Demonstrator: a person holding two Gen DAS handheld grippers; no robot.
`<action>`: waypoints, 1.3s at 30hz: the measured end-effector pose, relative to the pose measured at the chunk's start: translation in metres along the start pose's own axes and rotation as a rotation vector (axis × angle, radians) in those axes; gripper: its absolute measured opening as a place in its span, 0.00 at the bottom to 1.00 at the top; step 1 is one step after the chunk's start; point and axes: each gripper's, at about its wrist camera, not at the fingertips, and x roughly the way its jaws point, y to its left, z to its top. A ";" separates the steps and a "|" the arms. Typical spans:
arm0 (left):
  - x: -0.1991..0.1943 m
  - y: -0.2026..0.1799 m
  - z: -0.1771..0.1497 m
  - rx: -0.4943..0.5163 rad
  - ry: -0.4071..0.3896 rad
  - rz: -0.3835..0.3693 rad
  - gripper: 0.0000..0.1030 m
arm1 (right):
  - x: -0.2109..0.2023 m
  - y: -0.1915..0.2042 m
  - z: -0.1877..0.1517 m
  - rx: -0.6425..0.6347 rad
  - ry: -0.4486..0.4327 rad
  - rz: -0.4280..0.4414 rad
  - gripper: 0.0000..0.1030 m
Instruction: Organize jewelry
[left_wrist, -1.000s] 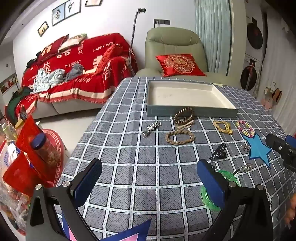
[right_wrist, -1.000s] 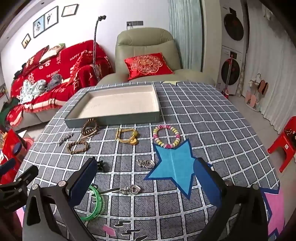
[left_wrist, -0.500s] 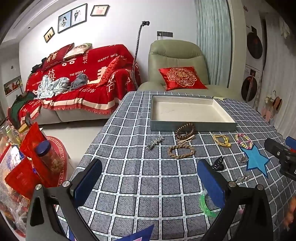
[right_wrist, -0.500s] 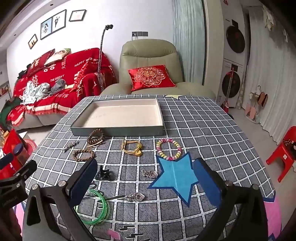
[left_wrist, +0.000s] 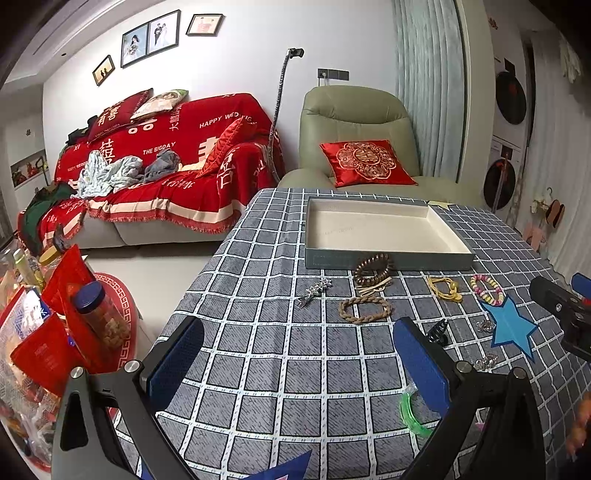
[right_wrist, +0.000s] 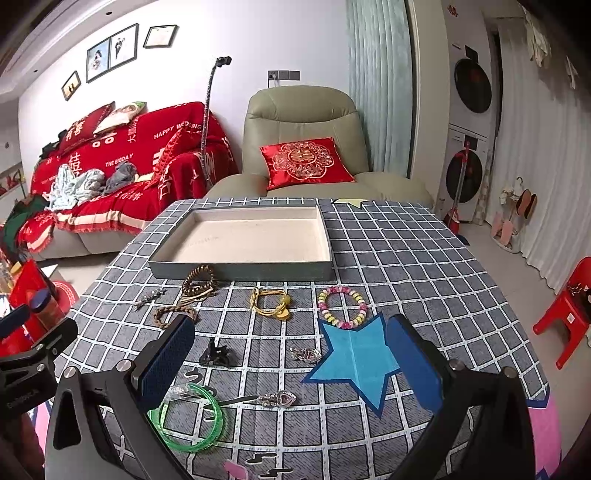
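Observation:
An empty grey tray with a cream floor sits at the far side of the checked tablecloth. In front of it lie a dark beaded bracelet, a braided bracelet, a silver hair clip, a yellow cord bracelet, a pastel bead bracelet, a black claw clip, two silver pendants and a green bangle. My left gripper and my right gripper both hover open above the near table, holding nothing.
A blue paper star lies flat on the cloth. A green armchair with a red cushion stands behind the table, a red-covered sofa to the left. Red bags and a jar crowd the floor left; a red stool stands right.
Both grippers have lifted and drawn back from the table, so the jewelry looks smaller and farther away. Both stay open; nothing on the cloth has moved.

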 end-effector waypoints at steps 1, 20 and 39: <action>0.000 0.000 0.000 -0.001 -0.002 0.000 1.00 | -0.001 0.001 -0.002 0.000 -0.002 -0.002 1.00; -0.003 -0.002 0.004 0.002 -0.021 -0.003 1.00 | -0.002 0.003 -0.005 0.004 -0.015 -0.002 1.00; -0.004 0.001 0.007 -0.008 -0.026 -0.001 1.00 | -0.002 0.003 -0.005 0.005 -0.016 0.000 1.00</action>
